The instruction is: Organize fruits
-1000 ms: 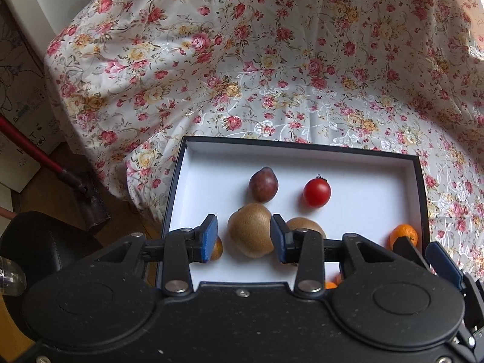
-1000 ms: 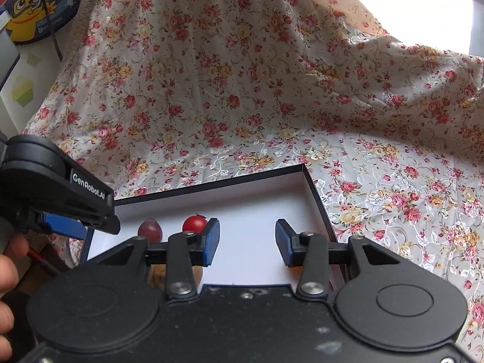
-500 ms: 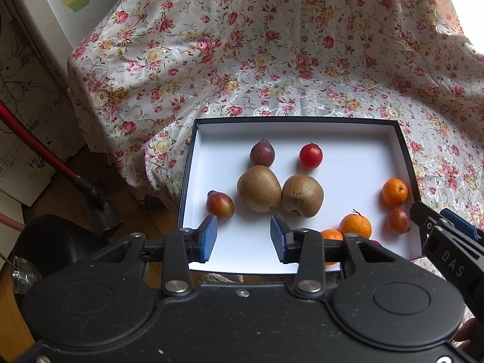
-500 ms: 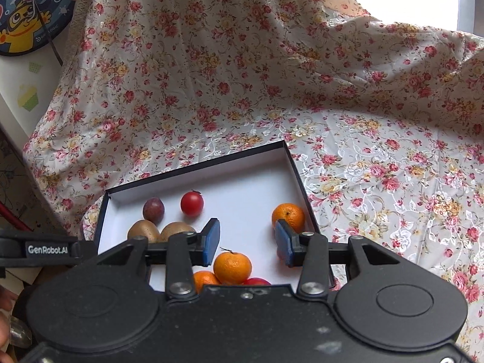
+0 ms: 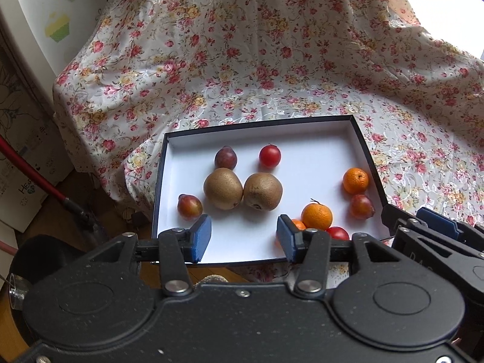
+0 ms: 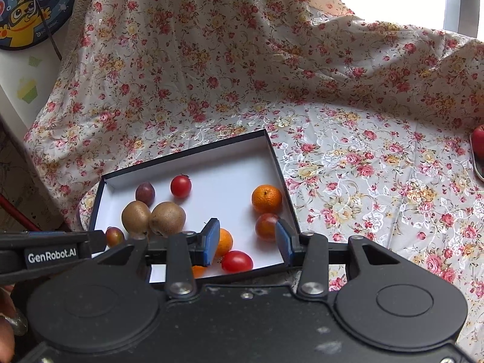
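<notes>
A black box with a white inside (image 5: 317,134) (image 6: 230,157) lies on the flowered cloth and holds the fruit. Two brown kiwis (image 5: 223,188) (image 5: 262,191) (image 6: 167,218) touch side by side near its middle, behind them a dark plum (image 5: 225,158) and a red tomato (image 5: 269,156). A reddish plum (image 5: 189,206) lies at the left, oranges (image 5: 355,180) (image 5: 316,216) (image 6: 266,198) and another plum (image 5: 361,206) at the right. My left gripper (image 5: 243,239) hovers above the box's near edge, jaws opening with nothing between them. My right gripper (image 6: 246,243) is open and empty above the right near corner.
The cloth (image 5: 272,60) drapes up over a seat back behind the box. A red item (image 6: 478,143) lies at the far right edge on the cloth. A red pole (image 5: 36,178) and cardboard boxes stand left on the floor. A fingertip (image 6: 9,326) shows at lower left.
Both grippers have drawn back and up from the box, so all the fruit shows now. The left jaws have widened, leaving the kiwi beside the other one.
</notes>
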{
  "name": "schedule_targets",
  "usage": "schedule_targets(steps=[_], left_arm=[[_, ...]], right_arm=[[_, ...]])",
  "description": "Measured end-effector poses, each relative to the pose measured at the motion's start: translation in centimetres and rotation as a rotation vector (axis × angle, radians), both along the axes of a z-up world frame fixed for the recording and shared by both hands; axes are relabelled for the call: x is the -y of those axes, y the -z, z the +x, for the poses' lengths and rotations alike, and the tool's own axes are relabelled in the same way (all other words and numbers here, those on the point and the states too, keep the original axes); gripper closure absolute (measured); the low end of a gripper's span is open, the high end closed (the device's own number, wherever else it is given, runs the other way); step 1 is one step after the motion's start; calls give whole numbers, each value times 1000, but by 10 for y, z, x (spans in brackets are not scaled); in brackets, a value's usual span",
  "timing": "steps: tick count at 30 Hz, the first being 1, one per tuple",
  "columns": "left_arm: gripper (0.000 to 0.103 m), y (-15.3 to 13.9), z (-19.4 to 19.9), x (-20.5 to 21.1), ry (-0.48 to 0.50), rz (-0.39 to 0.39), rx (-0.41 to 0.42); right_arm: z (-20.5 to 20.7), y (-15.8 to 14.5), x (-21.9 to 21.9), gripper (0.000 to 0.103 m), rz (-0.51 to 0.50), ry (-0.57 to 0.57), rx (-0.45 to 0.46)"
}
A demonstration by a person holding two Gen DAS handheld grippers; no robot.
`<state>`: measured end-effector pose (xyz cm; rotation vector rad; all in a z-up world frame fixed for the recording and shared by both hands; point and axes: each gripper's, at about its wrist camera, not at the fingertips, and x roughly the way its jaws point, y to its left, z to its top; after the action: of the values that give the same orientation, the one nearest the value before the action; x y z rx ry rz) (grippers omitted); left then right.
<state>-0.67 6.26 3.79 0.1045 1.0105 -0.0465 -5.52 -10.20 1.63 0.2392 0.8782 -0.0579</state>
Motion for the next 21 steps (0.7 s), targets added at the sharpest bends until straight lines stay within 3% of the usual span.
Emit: schedule_targets(steps=[9, 21], left_arm=[[46, 8, 5, 6, -15, -19, -40], [46, 9, 6, 2, -34, -58, -63]], right_arm=[[-6, -2, 16, 59, 30, 41, 4], [-7, -3, 9, 59, 12, 2, -8]])
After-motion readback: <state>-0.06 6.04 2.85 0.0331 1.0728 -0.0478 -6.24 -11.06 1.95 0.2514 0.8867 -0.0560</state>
